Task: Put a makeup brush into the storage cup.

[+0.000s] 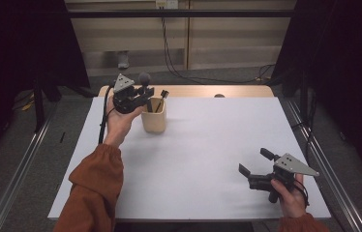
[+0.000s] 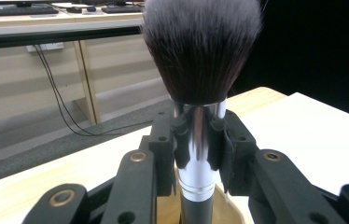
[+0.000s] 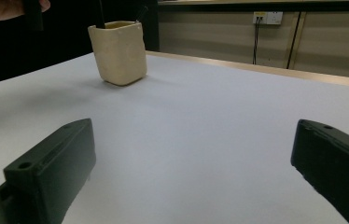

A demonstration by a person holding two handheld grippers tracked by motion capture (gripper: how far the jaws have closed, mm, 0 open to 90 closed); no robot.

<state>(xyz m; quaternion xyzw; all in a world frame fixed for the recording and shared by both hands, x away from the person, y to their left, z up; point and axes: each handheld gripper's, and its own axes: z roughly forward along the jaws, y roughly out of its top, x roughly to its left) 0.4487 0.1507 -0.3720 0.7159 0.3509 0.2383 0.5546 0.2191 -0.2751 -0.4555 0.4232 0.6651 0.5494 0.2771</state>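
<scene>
Makeup brush (image 2: 199, 93): upright, dark bristles uppermost, silver ferrule pinched by the left gripper (image 2: 196, 140) directly over the beige cup (image 1: 153, 116) at the table's (image 1: 208, 145) far left. Right gripper (image 1: 254, 166): jaws spread wide, nothing between them, near right, well apart from the cup.

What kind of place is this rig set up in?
Probably a lab or office recording bay: a white table flanked by black curtains and floor rails, cables running to a wall socket, and desks with keyboards behind.
</scene>
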